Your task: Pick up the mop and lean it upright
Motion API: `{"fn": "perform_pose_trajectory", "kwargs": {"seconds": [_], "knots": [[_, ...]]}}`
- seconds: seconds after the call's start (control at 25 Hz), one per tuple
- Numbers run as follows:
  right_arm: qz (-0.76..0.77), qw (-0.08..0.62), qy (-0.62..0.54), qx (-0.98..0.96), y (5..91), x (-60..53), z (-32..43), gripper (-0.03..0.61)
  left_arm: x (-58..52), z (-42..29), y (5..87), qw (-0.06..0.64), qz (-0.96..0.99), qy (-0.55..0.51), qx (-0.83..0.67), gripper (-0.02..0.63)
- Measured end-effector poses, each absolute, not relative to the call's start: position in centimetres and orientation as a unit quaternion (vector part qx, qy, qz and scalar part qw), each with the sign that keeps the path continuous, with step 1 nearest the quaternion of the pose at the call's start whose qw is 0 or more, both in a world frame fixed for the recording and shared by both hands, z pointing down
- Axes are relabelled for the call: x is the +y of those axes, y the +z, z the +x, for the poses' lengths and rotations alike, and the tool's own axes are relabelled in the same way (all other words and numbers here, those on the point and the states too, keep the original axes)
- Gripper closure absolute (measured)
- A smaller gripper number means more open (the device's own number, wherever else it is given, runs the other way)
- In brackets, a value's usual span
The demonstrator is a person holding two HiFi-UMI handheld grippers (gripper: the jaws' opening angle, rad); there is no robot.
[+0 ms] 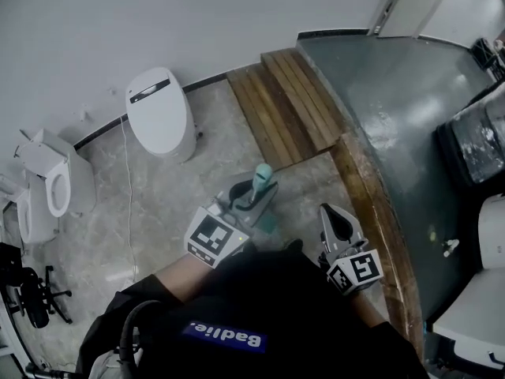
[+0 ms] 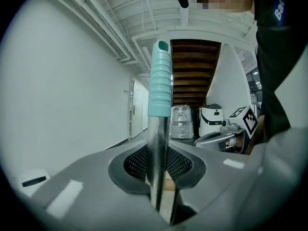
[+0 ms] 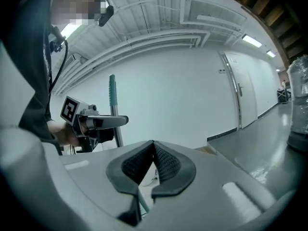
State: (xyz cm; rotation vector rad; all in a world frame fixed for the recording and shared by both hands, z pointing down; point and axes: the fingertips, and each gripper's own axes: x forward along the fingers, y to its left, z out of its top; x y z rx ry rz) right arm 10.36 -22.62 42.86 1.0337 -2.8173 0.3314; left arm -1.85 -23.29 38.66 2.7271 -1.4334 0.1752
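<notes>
To your left, a toilet [image 1: 162,113] with its lid down stands against the wall [image 1: 197,14]. Just right of it, your left gripper [image 1: 256,200] is clamped on the mop [image 1: 263,177]. In the left gripper view, both pads [image 2: 137,162] press on the metal shaft, which runs upright between the jaws. The teal grip [image 2: 160,81] sits above them. The mop head is out of sight. Beyond this gripper lies the wooden platform [image 1: 288,105], with its far end at the wall. Further right, your right gripper [image 1: 339,226] holds nothing, and its jaws meet at the tips. It sits beside the left gripper, apart from the mop. The grey floor [image 1: 394,93] is on your right.
</notes>
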Motion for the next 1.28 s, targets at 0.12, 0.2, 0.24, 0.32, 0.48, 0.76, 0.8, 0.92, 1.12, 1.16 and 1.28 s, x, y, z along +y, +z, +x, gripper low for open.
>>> {"fn": "perform_pose_trajectory", "kwargs": {"seconds": [0.12, 0.2, 0.24, 0.32, 0.48, 0.76, 0.8, 0.92, 1.12, 1.16, 1.28], "knots": [[0.310, 0.064, 0.116, -0.941, 43.4, -23.9, 8.1, 0.572, -24.5, -4.8, 38.5, 0.027, 0.863, 0.055, -0.501, 0.525], [0.286, 0.064, 0.114, -0.949, 43.6, -25.0, 6.6, 0.572, -25.1, -6.5, 38.2, 0.026, 0.849, 0.051, -0.526, 0.525], [0.274, 0.063, 0.112, -0.953, 43.6, -25.7, 6.0, 0.572, -25.4, -7.4, 38.0, 0.026, 0.842, 0.050, -0.537, 0.525], [0.252, 0.060, 0.110, -0.960, 43.5, -27.1, 4.7, 0.572, -26.2, -8.7, 37.8, 0.028, 0.829, 0.047, -0.557, 0.525], [0.210, 0.063, 0.103, -0.970, 43.3, -30.4, 2.8, 0.572, -27.9, -10.2, 37.8, 0.034, 0.805, 0.046, -0.590, 0.525], [0.147, 0.055, 0.106, -0.982, 43.4, -38.5, 1.7, 0.572, -33.3, -11.9, 36.9, 0.035, 0.758, 0.049, -0.650, 0.525], [0.138, 0.055, 0.107, -0.983, 43.5, -39.5, 1.6, 0.572, -34.1, -12.1, 36.6, 0.034, 0.751, 0.048, -0.657, 0.525], [0.109, 0.057, 0.113, -0.986, 43.8, -42.0, 0.9, 0.572, -36.3, -12.8, 36.0, 0.033, 0.731, 0.047, -0.679, 0.525], [0.072, 0.066, 0.121, -0.988, 44.5, -44.6, 0.3, 0.572, -39.1, -14.0, 35.5, 0.028, 0.703, 0.048, -0.709, 0.525], [0.069, 0.067, 0.122, -0.988, 44.7, -44.9, 0.3, 0.572, -39.6, -14.0, 35.3, 0.026, 0.701, 0.048, -0.712, 0.525], [0.069, 0.067, 0.126, -0.987, 44.9, -46.2, 0.2, 0.572, -41.0, -14.2, 34.8, 0.019, 0.699, 0.050, -0.713, 0.525]]}}
